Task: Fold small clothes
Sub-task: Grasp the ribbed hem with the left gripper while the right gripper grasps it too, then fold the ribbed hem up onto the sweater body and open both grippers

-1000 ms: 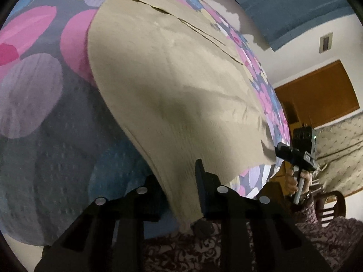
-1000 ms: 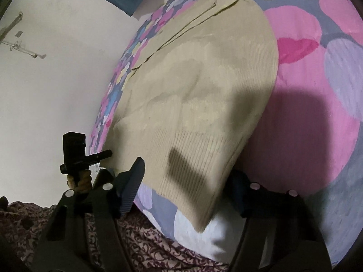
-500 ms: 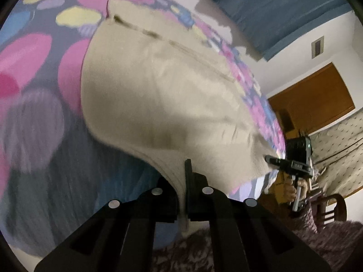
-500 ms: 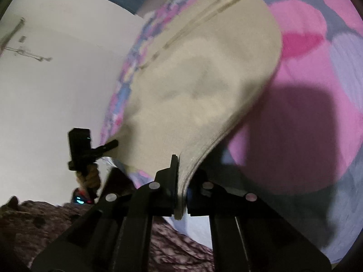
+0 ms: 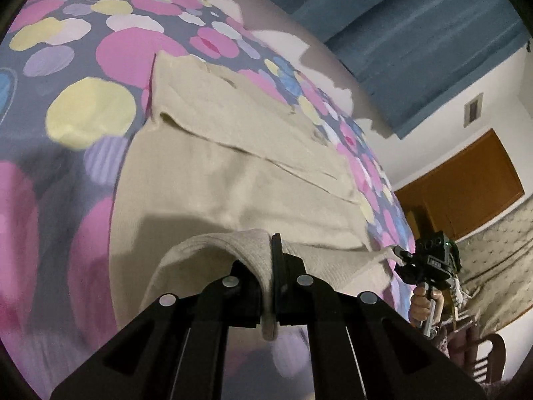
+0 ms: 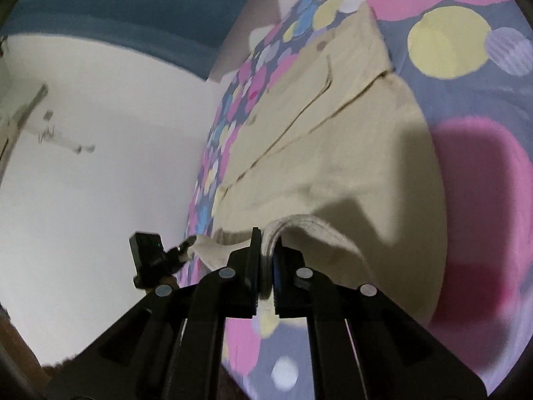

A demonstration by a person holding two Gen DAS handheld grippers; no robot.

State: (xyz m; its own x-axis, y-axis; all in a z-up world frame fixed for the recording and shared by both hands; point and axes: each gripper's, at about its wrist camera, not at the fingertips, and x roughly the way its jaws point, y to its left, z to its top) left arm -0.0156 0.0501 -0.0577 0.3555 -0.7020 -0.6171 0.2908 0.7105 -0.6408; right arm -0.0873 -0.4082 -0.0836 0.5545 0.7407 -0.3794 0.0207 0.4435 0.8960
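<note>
A beige knit sweater lies on a bed with a spotted cover; its sleeves are folded across the far part. My left gripper is shut on the ribbed hem at the sweater's near left corner and holds it lifted above the body. My right gripper is shut on the hem at the near right corner, lifted the same way. The sweater also shows in the right wrist view. Each gripper shows in the other's view: the right one, the left one.
The bed cover spreads around the sweater. A white wall stands to the left of the bed. A brown door, a patterned sofa and a chair back are off to the right.
Both grippers were open around the hem a second ago, then shut on it. They have since lifted the hem and carried it forward over the sweater's body.
</note>
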